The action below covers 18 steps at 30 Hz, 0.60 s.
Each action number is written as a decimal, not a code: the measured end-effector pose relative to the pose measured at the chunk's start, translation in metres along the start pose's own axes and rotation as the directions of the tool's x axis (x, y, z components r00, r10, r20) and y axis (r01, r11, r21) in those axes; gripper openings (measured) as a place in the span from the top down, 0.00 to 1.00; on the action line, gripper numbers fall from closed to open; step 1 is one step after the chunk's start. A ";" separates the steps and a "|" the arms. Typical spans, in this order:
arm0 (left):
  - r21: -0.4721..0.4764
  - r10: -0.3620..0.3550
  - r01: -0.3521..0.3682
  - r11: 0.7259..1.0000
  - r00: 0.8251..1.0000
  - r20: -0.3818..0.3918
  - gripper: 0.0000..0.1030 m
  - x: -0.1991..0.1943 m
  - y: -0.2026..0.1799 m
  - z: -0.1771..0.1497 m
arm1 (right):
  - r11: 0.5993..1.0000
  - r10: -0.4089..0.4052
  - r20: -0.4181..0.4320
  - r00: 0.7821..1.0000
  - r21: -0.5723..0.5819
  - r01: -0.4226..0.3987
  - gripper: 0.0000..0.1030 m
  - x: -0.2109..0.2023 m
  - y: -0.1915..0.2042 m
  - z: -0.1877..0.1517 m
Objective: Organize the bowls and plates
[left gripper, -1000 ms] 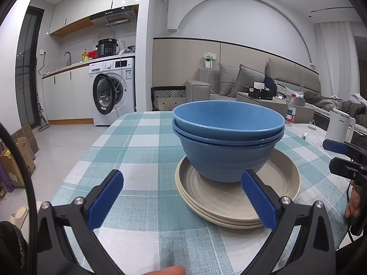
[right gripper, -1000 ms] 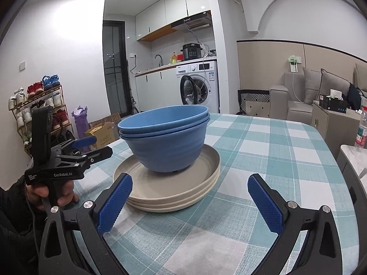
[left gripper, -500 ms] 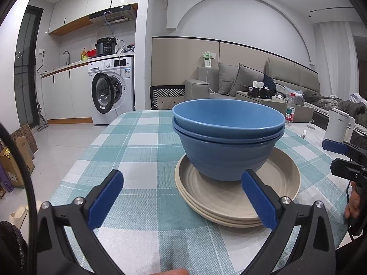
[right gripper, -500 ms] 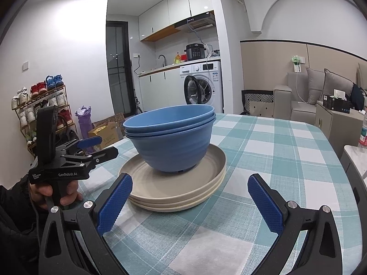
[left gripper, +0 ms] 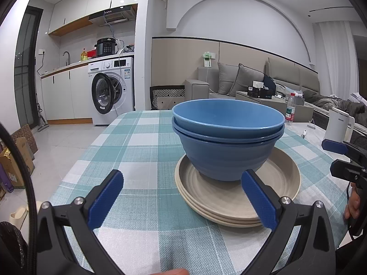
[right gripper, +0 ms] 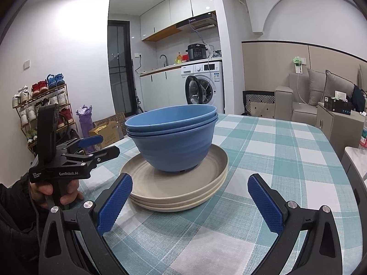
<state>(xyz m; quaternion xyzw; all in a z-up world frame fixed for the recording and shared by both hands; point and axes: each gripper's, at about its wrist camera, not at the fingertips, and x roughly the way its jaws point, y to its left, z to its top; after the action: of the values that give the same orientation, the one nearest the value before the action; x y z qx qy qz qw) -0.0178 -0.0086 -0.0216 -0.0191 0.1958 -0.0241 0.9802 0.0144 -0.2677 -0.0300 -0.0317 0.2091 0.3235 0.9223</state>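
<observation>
The left gripper (left gripper: 182, 197) is hovering low over the bench (left gripper: 142, 151), its blue fingers (left gripper: 105, 198) spread wide apart and gripping nothing. Just ahead of the fingers, and nearer the right-hand one, the stack of blue bowls (left gripper: 227, 142) is sitting nested, upright, rims facing up. The bowls are resting in the middle of a stack of beige plates (left gripper: 231, 197), which is lying flat on the checked teal and white cloth. The right-hand finger is overlapping the near rim of the plates in this view; whether it is touching them cannot be told.

The right gripper (right gripper: 191, 201) is hanging over the near side of the bench (right gripper: 275, 151) too, its fingers (right gripper: 263, 202) also held wide open and empty. From here the bowls (right gripper: 174, 137) are standing ahead of the fingers and between them, slightly toward the left-hand finger, on top of the plates (right gripper: 176, 190). The left-hand finger is sitting just in front of the plates' near rim.

To the left of the right gripper's fingers, the left gripper (right gripper: 101, 146) is showing side-on, pointing toward the stack, with a hand (right gripper: 57, 191) wrapped around its handle. At the right edge of the left wrist view, beyond the right-hand finger, the right gripper (left gripper: 339, 158) is reaching in beside the plates, fingertips of the person's hand (left gripper: 352, 204) showing below it.
</observation>
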 end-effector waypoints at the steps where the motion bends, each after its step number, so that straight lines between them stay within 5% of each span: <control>1: 0.001 0.000 0.000 1.000 1.000 0.001 0.00 0.000 0.000 0.000 | 1.000 0.000 0.001 1.000 0.000 0.000 0.01 0.000 0.000 0.000; 18: 0.003 0.000 0.000 1.000 1.000 0.000 0.00 0.000 0.000 0.000 | 1.000 0.004 -0.002 1.000 -0.007 -0.004 0.01 0.001 0.001 0.000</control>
<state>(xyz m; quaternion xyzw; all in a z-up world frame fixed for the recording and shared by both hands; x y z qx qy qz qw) -0.0175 -0.0089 -0.0217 -0.0178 0.1955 -0.0245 0.9802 0.0146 -0.2660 -0.0305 -0.0346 0.2091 0.3262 0.9213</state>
